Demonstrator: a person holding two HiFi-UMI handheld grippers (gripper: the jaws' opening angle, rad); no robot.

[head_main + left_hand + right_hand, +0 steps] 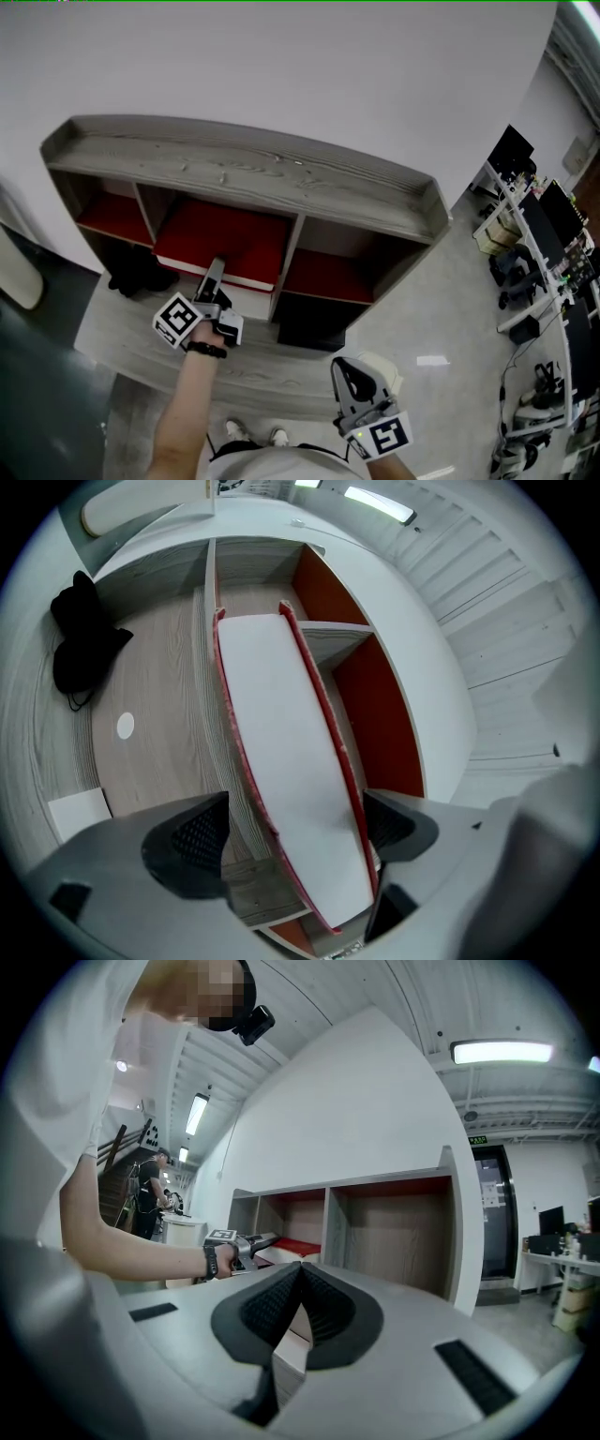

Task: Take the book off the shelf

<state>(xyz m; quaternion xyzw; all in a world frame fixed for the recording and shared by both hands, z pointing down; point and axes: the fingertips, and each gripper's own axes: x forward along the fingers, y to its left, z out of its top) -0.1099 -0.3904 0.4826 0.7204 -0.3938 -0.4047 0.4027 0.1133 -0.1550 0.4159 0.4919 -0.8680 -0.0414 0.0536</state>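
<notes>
The red-covered book [225,242] lies flat in the middle compartment of the grey wooden shelf [253,169], its white page edge facing out. My left gripper [216,267] reaches in at that edge. In the left gripper view the book [291,771] runs between the wide-apart jaws of the left gripper [295,832]; a gap shows beside the left pad [192,841], so nothing is gripped. My right gripper [349,373] hangs low near my body, away from the shelf. The right gripper [298,1274] has its pads closed together on nothing, and that view also shows the book [295,1246].
A black bag [136,272] sits at the shelf's lower left, on the wooden base [122,328]. A white stool [386,367] stands under my right gripper. Desks with monitors [544,244] line the right side. A person [150,1190] stands far back.
</notes>
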